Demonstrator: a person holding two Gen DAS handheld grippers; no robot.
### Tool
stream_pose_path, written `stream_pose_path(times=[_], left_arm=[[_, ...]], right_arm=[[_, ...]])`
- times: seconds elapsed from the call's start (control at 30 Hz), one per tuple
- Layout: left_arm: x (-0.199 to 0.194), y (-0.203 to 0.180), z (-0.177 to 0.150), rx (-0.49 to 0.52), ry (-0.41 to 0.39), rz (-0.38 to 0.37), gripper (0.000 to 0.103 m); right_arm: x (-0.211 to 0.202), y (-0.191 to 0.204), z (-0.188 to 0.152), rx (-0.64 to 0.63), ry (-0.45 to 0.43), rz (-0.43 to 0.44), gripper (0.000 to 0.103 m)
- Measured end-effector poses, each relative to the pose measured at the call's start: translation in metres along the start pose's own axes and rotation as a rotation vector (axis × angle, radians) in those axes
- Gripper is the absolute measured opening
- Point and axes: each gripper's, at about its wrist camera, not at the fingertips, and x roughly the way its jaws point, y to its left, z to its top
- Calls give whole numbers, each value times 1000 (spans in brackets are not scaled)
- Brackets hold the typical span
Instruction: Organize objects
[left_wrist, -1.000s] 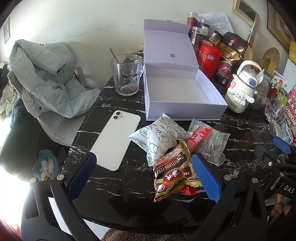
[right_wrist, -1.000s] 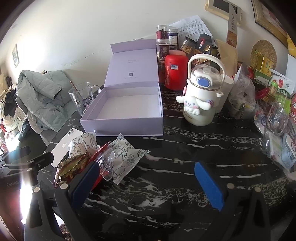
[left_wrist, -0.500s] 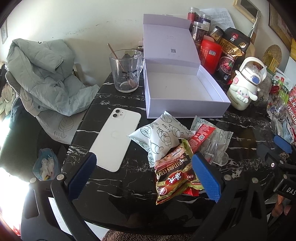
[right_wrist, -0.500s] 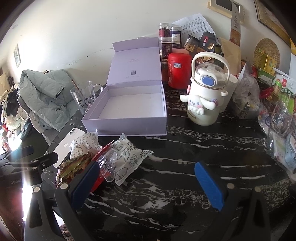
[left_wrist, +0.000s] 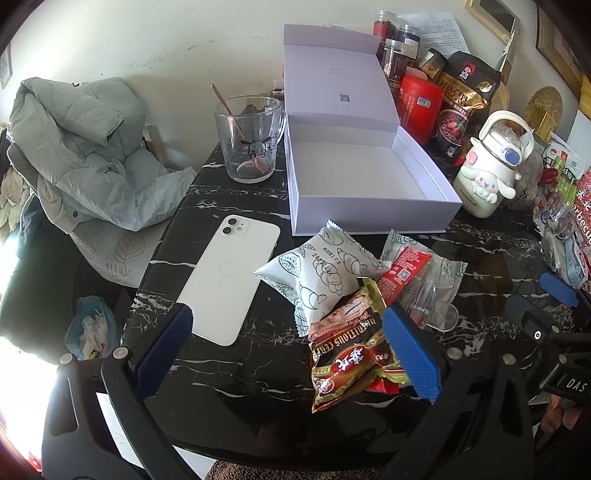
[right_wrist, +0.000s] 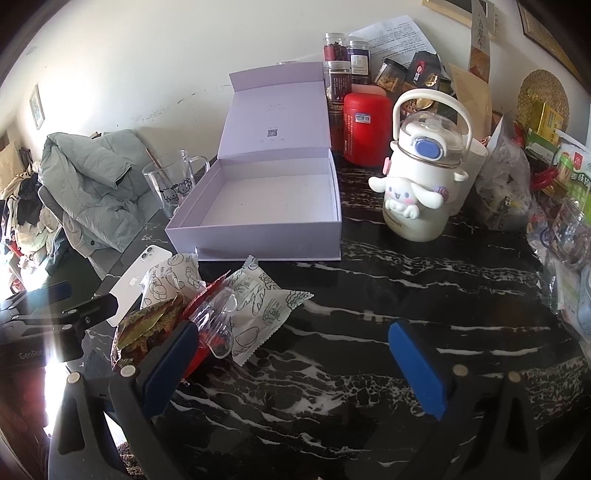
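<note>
On the black marbled tabletop (left_wrist: 258, 373) an open lavender box (left_wrist: 369, 201) sits with its lid standing up against the wall, its inside bare. Just in front of it lies a loose heap of snacks: a pale green pastry packet (left_wrist: 321, 273), a second one like it (right_wrist: 260, 308), a red sachet (left_wrist: 404, 271) with what looks like a clear plastic cup (left_wrist: 432, 308) on top, and a red-and-gold cereal packet (left_wrist: 347, 350) nearest the camera. The left gripper (left_wrist: 288, 350) hovers low over the heap with its blue fingers spread wide, holding nothing; its right finger (left_wrist: 410, 349) overlaps the cereal packet's edge in view. The right gripper (right_wrist: 291, 363) hangs beside the heap, fingers likewise spread and empty. A white phone (left_wrist: 231, 288) lies face down left of the snacks, a glass mug (left_wrist: 249, 138) behind it.
</note>
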Motion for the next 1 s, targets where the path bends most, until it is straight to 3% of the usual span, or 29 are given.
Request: stream_pose_path(times=[0.57, 0.83, 1.0], left_arm=[[15, -2, 1, -2, 50, -34, 103], [17, -10, -3, 31, 62, -60, 103], [23, -16, -12, 52, 110, -105, 103]], right_arm=[[18, -1, 0, 6, 52, 49, 103], [29, 6, -2, -2, 73, 115, 100], [31, 13, -11, -11, 89, 173, 97]])
